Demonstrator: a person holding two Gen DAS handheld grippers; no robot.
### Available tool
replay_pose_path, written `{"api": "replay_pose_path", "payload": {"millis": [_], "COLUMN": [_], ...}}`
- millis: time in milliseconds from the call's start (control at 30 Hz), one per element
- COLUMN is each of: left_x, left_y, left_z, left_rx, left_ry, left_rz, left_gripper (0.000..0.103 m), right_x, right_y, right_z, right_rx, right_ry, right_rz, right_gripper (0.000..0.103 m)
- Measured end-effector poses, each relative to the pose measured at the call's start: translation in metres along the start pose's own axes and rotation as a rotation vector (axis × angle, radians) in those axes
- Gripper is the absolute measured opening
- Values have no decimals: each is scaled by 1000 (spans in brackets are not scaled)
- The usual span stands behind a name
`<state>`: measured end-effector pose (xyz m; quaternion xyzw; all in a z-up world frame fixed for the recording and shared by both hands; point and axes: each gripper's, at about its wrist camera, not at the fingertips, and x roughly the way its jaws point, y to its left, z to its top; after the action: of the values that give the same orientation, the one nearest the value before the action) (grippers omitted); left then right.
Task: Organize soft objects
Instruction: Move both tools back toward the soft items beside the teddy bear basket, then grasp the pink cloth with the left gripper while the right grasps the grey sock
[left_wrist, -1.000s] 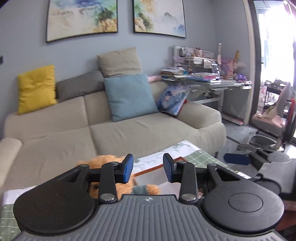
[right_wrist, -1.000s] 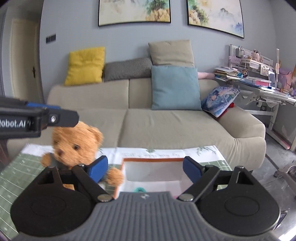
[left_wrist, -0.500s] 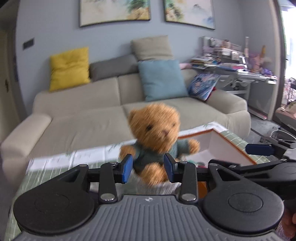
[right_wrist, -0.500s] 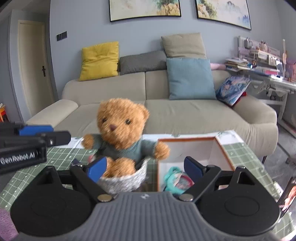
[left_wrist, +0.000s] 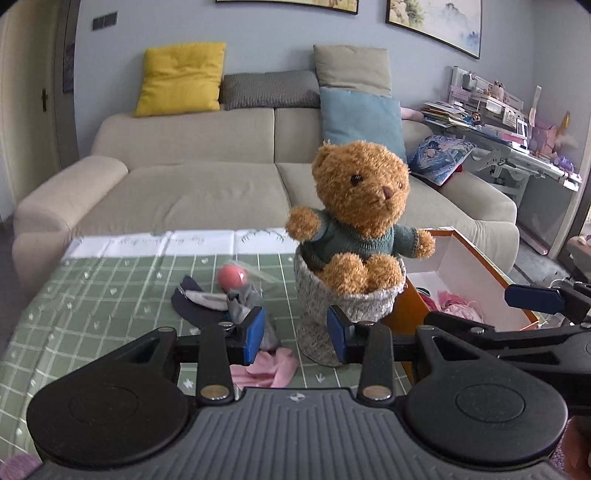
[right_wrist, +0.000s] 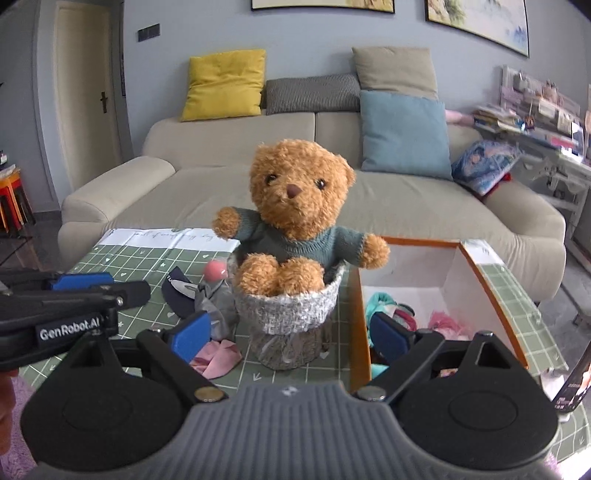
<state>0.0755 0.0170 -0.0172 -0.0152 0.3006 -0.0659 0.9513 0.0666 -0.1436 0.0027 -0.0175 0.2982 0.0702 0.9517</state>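
A brown teddy bear (right_wrist: 295, 221) sits upright in a grey knitted basket (right_wrist: 288, 317) near the middle of the green checked table (left_wrist: 92, 295). Just beside it, toward the right edge, stands an open box (right_wrist: 480, 280) with soft things inside. The left gripper (left_wrist: 295, 332) and the right gripper (right_wrist: 291, 332) both have their jaws apart and empty.

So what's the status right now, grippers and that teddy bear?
Left gripper open, empty; right gripper open, empty. Brown plush teddy bear sits upright in grey woven basket, untouched. Pink cloth and grey rag lie beside the basket.
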Motion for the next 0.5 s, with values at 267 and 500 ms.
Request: {"api": "replay_pose_path", "payload": {"millis": [267,500], "left_x": [11,17], "left_y": [13,36], "left_z": [-25,-24], "left_rx": [-17,-84], "left_ry": [13,11], "left_rz": [14,51], "left_gripper": [45,45], "right_x": [14,33], "right_y": [4,20], "right_z": [-13,-19], "right_rx": [22,-29], "right_ry": [9,11], "right_rz": [-17,13], "right_gripper": [91,91]}}
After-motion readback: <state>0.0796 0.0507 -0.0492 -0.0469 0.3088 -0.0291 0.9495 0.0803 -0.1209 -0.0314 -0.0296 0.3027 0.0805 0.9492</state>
